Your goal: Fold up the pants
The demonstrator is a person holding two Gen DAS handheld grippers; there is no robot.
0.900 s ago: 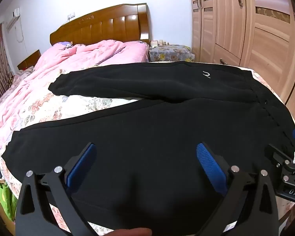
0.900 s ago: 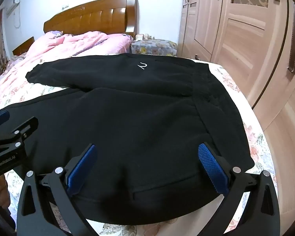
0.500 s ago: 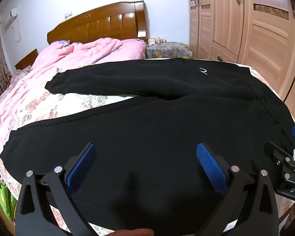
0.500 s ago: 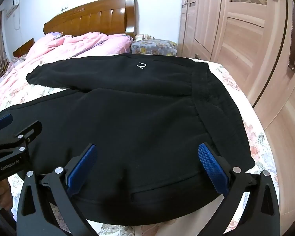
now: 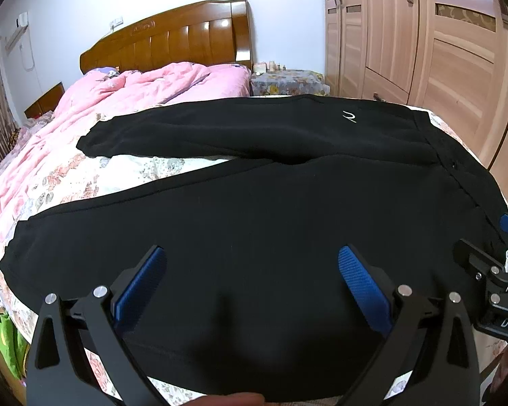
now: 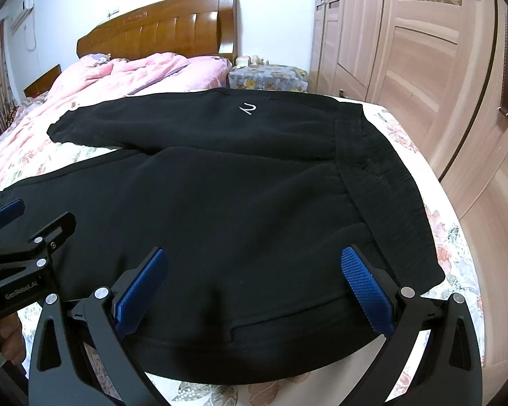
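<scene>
Against the earlier frames, the pants sit slightly nearer in the left wrist view; both sets of jaws stay equally wide. The black pants [image 5: 271, 209] lie flat, unfolded, on the floral bedsheet [image 5: 94, 176], legs running toward 9 o'clock, waistband [image 6: 382, 176] toward 3 o'clock, a small white logo [image 6: 248, 109] on the far leg. The left gripper [image 5: 250, 280] hovers wide open, empty, over the near leg; the right gripper [image 6: 254, 282], likewise wide and empty, hovers over the seat area, waistband at its 2 o'clock.
</scene>
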